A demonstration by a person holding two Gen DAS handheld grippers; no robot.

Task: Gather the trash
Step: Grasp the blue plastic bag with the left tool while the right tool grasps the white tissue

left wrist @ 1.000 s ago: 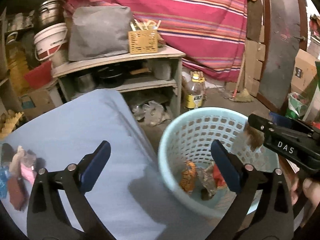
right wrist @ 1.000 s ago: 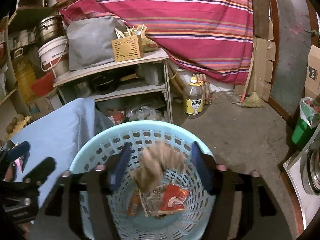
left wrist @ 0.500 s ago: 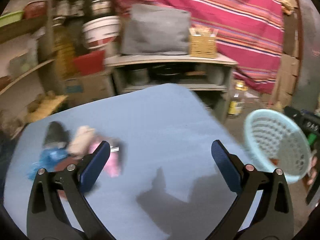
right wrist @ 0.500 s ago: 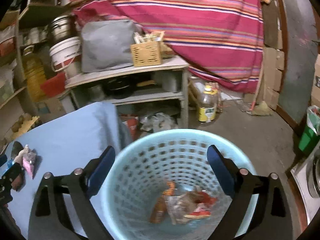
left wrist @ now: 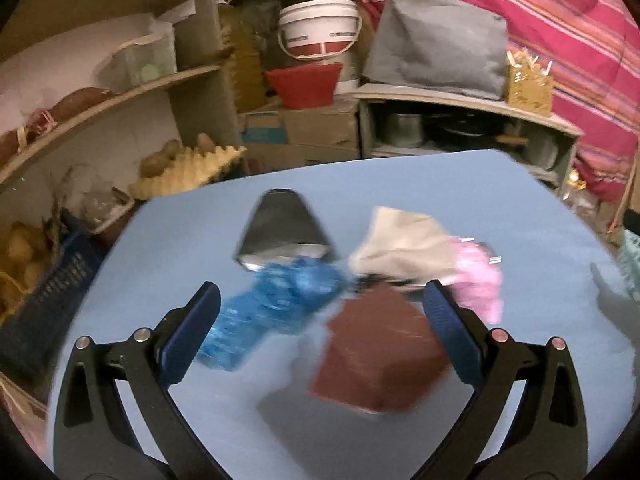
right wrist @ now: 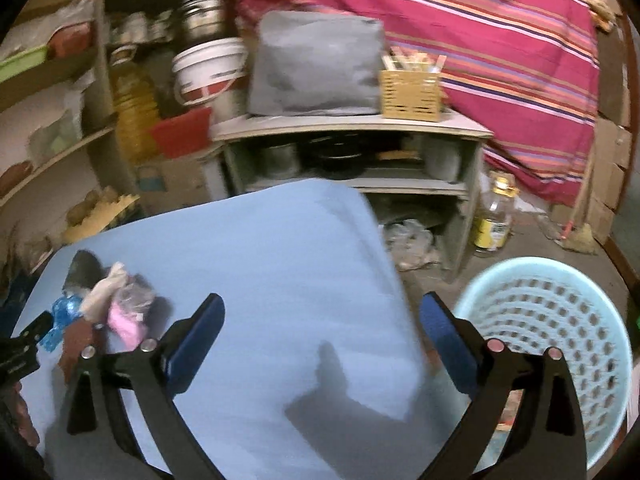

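Observation:
A pile of trash lies on the blue table [left wrist: 168,240]: a crushed blue plastic bottle [left wrist: 276,300], a dark red-brown packet [left wrist: 380,356], a silver pouch [left wrist: 282,232], a beige wrapper [left wrist: 404,244] and a pink wrapper [left wrist: 478,284]. My left gripper [left wrist: 320,332] is open and empty, just above the bottle and the brown packet. My right gripper [right wrist: 320,344] is open and empty over the table's right part. The pile shows at far left in the right wrist view [right wrist: 108,304]. The light blue basket [right wrist: 560,320] stands on the floor right of the table.
Behind the table stands a low shelf unit [right wrist: 352,128] with a grey bag [right wrist: 316,64] and a wicker box [right wrist: 410,92]. A white bucket [left wrist: 318,28], a red tub [left wrist: 304,84] and shelves fill the back left. An oil bottle [right wrist: 494,216] stands on the floor.
The right gripper dropped its wrapper into the basket and swung left over the table. The left gripper swung left from the basket to the trash pile and closed in on it.

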